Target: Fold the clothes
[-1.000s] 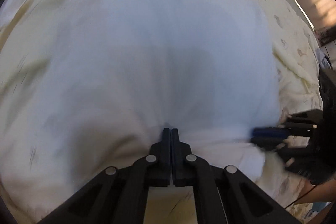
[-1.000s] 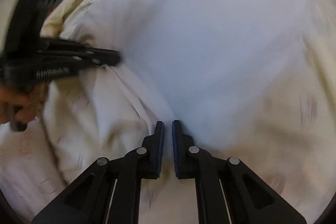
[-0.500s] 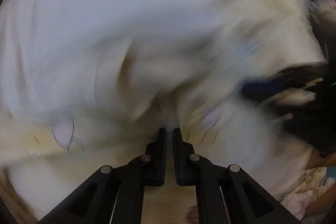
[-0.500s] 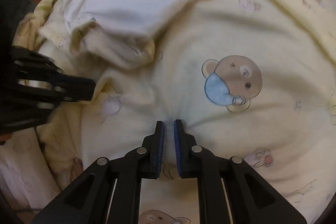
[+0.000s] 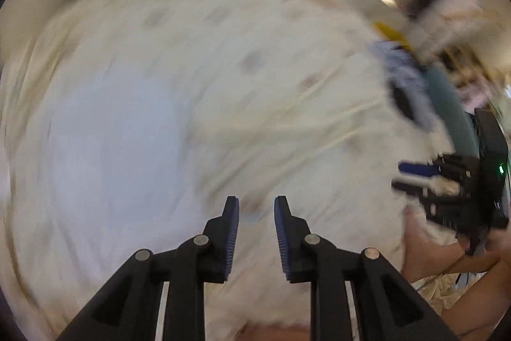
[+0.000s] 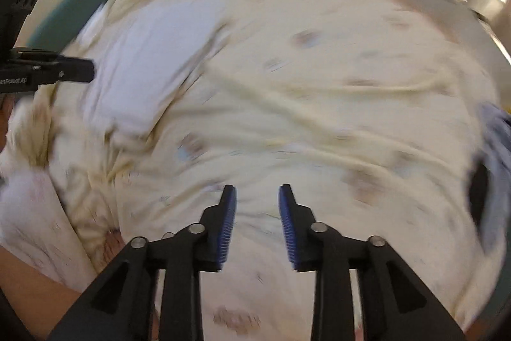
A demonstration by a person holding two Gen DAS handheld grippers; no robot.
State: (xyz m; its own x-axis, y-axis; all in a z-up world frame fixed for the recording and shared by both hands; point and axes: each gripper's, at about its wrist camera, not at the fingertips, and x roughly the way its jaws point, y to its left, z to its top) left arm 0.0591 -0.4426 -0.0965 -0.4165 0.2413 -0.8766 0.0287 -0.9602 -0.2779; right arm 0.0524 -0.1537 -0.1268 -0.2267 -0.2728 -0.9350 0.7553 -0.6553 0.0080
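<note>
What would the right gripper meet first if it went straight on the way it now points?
Probably the cream printed sheet, just beyond the right gripper. Its fingers are opening with nothing between them. Depth is unclear in the blur.

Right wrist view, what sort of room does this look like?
Probably a bedroom, though the picture is blurred. A cream printed bedsheet covers a wide soft surface like a bed, a white garment lies on it, and a teal cushion or pillow sits at the far edge.
</note>
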